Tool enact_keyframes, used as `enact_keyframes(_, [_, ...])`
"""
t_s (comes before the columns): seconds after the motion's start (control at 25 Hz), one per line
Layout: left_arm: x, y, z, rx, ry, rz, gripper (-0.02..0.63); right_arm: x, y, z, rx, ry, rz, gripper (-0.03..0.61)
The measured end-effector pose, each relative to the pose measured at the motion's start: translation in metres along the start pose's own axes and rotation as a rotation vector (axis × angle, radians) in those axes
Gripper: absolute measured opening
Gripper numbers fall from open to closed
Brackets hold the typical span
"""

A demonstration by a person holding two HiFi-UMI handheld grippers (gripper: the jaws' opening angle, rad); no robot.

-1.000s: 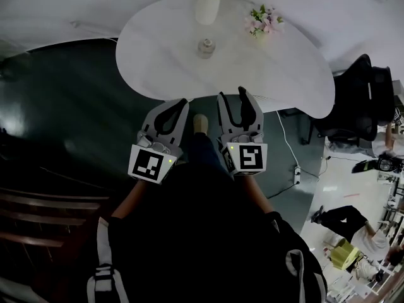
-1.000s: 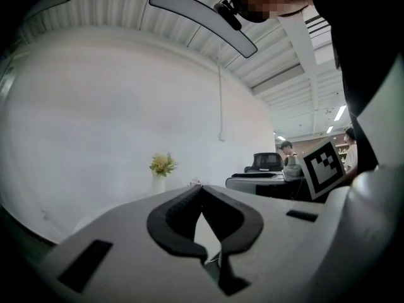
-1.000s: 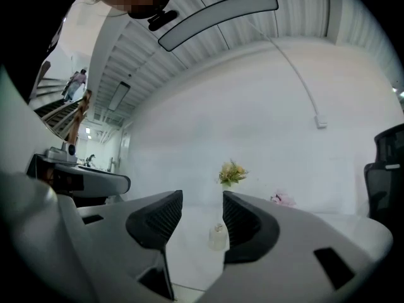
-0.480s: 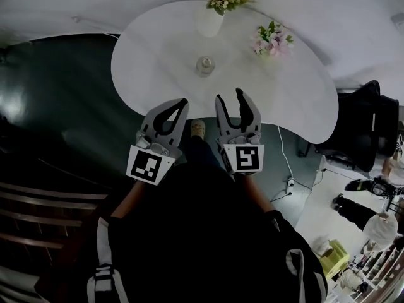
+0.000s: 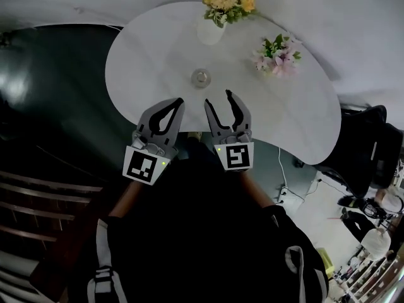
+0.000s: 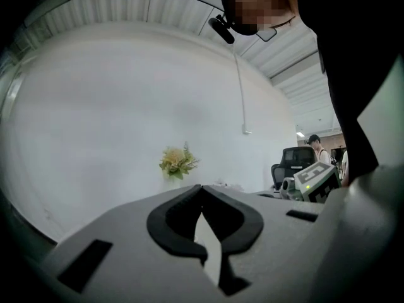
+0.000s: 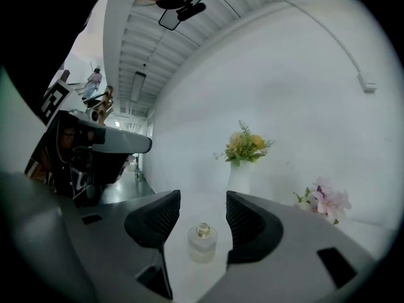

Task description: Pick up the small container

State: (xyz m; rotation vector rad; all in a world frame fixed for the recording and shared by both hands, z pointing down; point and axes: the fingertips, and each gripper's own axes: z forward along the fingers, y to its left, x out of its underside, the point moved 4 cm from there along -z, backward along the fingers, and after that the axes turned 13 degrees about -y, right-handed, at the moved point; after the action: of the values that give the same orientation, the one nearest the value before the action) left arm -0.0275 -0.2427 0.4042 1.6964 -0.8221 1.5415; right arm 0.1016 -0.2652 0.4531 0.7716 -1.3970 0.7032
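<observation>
A small clear glass container [image 5: 201, 77] with a metal top stands on the round white table [image 5: 151, 55], apart from both grippers. My right gripper [image 5: 217, 98] hangs over the table's near edge, its jaws opening with nothing between them; in the right gripper view the container [image 7: 202, 242] shows ahead in the gap of the right gripper [image 7: 202, 210]. To its left, my left gripper [image 5: 178, 101] has its tips together. In the left gripper view the left gripper [image 6: 201, 187] is shut and empty.
A white vase with yellow flowers [image 5: 218, 8] stands at the table's far edge, and a pink bouquet [image 5: 278, 54] lies to the right. A black office chair [image 5: 369, 147] stands at the right. Dark floor [image 5: 57, 100] lies left of the table.
Both grippers have moved forward toward the table, and the right one's tips now reach over its near edge. The right jaws have spread a little wider.
</observation>
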Motion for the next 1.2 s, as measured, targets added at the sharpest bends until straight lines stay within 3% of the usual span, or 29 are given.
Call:
enact_keyframes(0.2, [0.01, 0.007, 0.019, 0.01, 0.035, 0.022, 0.008, 0.023, -0.003, 0.016, -0.049, 0.031, 0.029, 0.244])
enact_keyframes(0.36, [0.02, 0.015, 0.026, 0.007, 0.068, -0.02, 0.008, 0.039, -0.001, 0.029, -0.07, 0.067, 0.067, 0.249])
enact_keyframes(1.0, [0.069, 0.045, 0.043, 0.064, 0.189, -0.098, 0.008, 0.113, -0.001, 0.073, -0.066, 0.201, 0.091, 0.321])
enact_keyframes(1.2, [0.082, 0.05, 0.048, 0.07, 0.197, -0.107, 0.008, 0.134, 0.0, 0.084, -0.075, 0.15, 0.074, 0.324])
